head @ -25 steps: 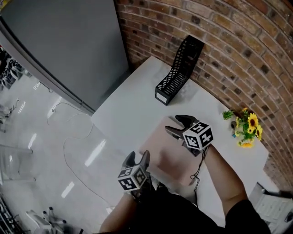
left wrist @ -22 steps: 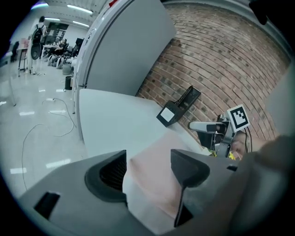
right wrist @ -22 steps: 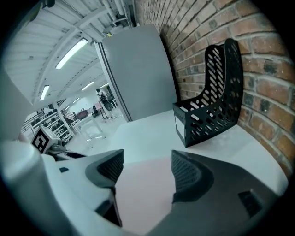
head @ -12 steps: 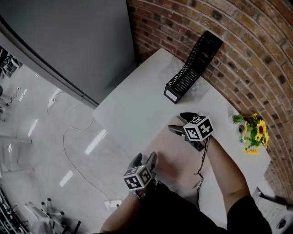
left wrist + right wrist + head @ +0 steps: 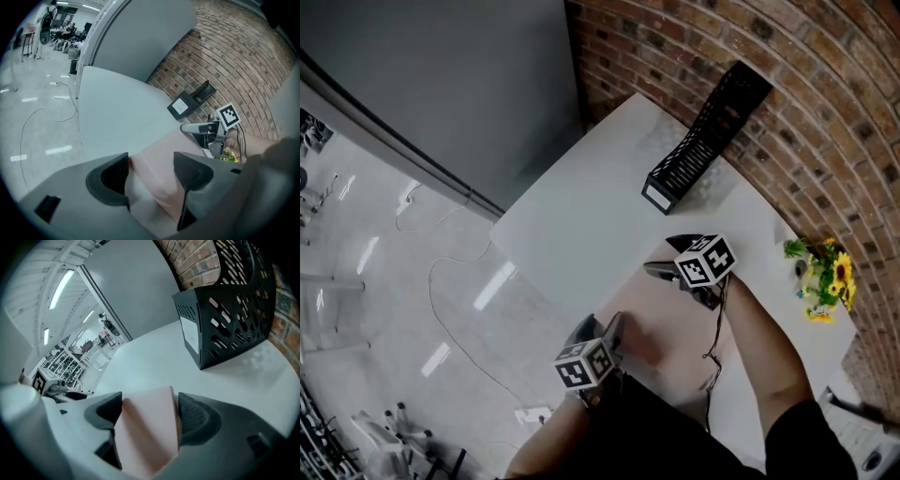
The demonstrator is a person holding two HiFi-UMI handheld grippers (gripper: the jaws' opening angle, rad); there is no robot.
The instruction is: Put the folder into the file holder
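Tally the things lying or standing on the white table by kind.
Pink folder: 1
Black file holder: 1
Bunch of yellow flowers: 1
Total: 3

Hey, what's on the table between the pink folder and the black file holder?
Nothing: only bare white table lies between the folder and the file holder, as the head view shows.

**Both grippers tilted down, jaws apart**

The left gripper (image 5: 598,327) points obliquely down, its jaws wide apart astride the folder (image 5: 666,317). The right gripper (image 5: 662,255), on a stretched forearm (image 5: 752,339), tilts down too. Its jaws have just been opening, and the folder's corner lies unpressed between them.
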